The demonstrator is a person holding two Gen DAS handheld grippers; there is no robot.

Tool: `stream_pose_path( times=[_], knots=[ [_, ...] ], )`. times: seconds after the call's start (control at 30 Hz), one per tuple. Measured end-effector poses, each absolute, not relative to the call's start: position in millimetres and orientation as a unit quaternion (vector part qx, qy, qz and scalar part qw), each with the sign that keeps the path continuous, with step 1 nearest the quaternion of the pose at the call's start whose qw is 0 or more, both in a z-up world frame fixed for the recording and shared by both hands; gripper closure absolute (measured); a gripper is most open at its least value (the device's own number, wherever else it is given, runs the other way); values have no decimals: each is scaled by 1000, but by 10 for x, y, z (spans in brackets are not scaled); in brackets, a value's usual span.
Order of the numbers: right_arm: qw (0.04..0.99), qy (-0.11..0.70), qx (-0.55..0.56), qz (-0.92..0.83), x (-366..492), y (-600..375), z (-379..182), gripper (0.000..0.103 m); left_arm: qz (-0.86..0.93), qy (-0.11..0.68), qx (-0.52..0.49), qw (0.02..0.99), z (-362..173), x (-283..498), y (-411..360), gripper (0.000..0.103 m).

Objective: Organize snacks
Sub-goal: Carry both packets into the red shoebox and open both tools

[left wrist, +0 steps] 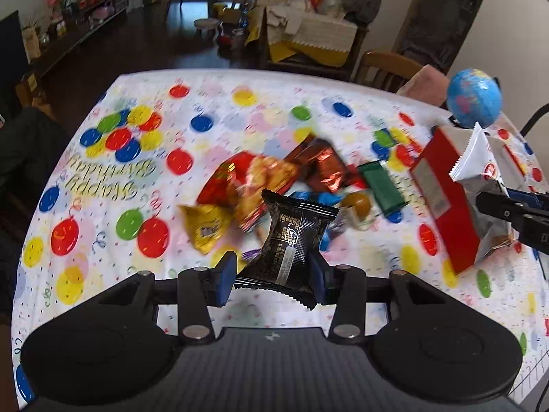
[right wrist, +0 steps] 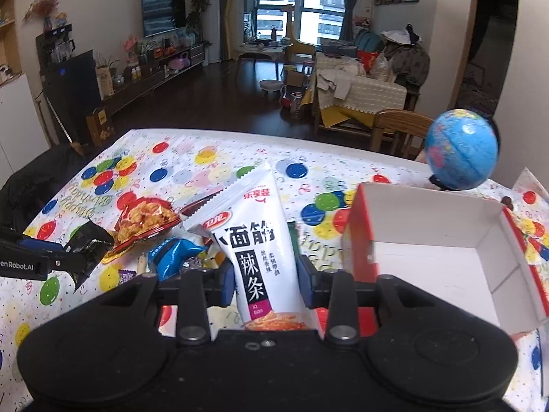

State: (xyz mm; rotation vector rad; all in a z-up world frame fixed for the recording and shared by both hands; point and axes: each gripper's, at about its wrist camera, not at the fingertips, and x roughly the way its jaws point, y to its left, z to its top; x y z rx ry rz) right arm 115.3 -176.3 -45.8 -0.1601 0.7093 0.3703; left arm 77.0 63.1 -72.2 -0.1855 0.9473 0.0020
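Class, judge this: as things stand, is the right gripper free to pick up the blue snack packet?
Probably not: the right gripper is already shut on the white snack bag, though the blue snack packet lies uncovered nearby.

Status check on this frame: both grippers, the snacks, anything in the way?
Left gripper shut on black packet. Right gripper shut on white packet, beside open red box. Remaining snacks piled mid-table; path unobstructed.

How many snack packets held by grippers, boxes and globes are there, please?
Held packets: 2, the black packet in the left gripper and the white packet in the right gripper.
Boxes: 1, the open red box.
Globes: 1, the blue globe.
Total: 4.
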Motion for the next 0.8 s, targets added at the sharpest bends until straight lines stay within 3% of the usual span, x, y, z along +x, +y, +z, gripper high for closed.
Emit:
stream_pose_path(
  times=[0.8],
  knots=[
    [937,338,-48,77,1501,-3190,-190,68,-75,442,-47,893,-302,1447,-977,59]
  ],
)
